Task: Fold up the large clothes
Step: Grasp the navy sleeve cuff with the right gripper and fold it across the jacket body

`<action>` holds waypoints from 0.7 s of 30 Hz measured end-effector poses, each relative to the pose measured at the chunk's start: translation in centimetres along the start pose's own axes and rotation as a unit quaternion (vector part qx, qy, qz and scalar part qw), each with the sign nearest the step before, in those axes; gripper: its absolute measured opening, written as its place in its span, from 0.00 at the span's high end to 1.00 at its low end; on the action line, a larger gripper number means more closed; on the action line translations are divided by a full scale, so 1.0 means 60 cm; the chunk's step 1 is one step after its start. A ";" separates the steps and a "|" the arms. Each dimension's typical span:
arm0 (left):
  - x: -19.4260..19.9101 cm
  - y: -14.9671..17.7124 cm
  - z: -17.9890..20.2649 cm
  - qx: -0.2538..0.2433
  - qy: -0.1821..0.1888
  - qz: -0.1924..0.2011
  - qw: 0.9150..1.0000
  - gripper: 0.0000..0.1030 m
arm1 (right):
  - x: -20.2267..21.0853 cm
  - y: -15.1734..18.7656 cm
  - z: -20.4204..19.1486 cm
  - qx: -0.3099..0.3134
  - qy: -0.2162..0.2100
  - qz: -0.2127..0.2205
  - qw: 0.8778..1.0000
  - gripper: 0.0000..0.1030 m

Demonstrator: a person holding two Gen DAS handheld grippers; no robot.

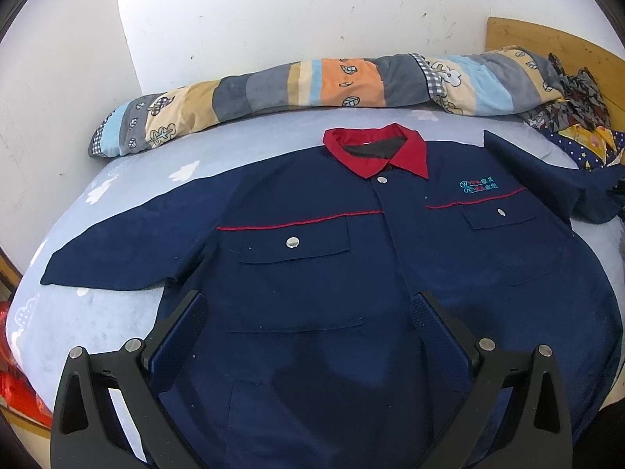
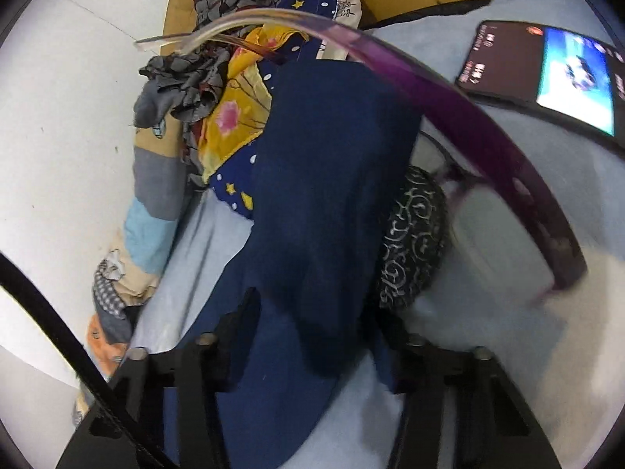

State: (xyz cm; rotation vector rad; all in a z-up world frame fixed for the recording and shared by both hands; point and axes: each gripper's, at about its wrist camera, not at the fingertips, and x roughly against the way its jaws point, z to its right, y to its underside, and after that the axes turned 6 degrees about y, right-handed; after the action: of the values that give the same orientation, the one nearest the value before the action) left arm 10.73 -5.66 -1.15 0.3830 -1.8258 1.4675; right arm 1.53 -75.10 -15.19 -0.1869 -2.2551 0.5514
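A navy work jacket [image 1: 312,258] with a red collar [image 1: 375,152] lies face up and spread flat on a light blue bed [image 1: 78,312]. Its left sleeve [image 1: 133,242] lies stretched out to the left. My left gripper [image 1: 312,305] hovers open over the jacket's lower front, fingers wide apart. In the right wrist view the jacket's other sleeve [image 2: 324,203] drapes over and between my right gripper's fingers [image 2: 312,336]. The cloth hides the fingertips, so I cannot tell whether the jaws are closed on it.
A rolled patchwork quilt [image 1: 312,86] lies along the wall behind the jacket. Crumpled clothes [image 2: 218,90] sit by the wooden headboard [image 1: 554,47]. A lit phone [image 2: 547,78], a purple plastic hanger [image 2: 468,117] and a black patterned object [image 2: 414,234] lie on the bed beside the sleeve.
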 end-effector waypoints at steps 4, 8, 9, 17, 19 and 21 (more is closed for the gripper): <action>-0.002 -0.001 0.002 -0.003 -0.001 -0.001 1.000 0.00 | 0.011 0.004 -0.030 0.046 0.009 0.013 0.999 0.96; -0.003 -0.002 0.002 -0.001 0.000 -0.001 1.000 0.00 | 0.079 0.024 -0.104 0.127 0.012 0.067 0.990 0.97; -0.002 -0.002 0.002 -0.001 0.001 0.000 1.000 0.00 | 0.103 0.027 -0.129 0.150 0.013 0.085 0.985 0.97; 0.019 -0.003 -0.011 0.007 -0.006 0.018 1.000 0.00 | 0.237 -0.007 -0.303 0.230 -0.026 0.146 0.962 0.97; 0.023 -0.004 -0.017 0.011 -0.007 0.020 1.000 0.00 | 0.273 -0.009 -0.361 0.247 -0.045 0.153 0.956 0.97; 0.027 -0.005 -0.024 0.016 -0.007 0.022 1.000 0.00 | 0.304 -0.001 -0.408 0.265 -0.065 0.157 0.949 0.97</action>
State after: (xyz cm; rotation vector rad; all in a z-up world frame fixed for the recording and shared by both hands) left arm 10.33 -4.07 0.30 0.3709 -1.8335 1.5301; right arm 7.15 -61.56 11.59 -0.2410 -2.1229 1.3498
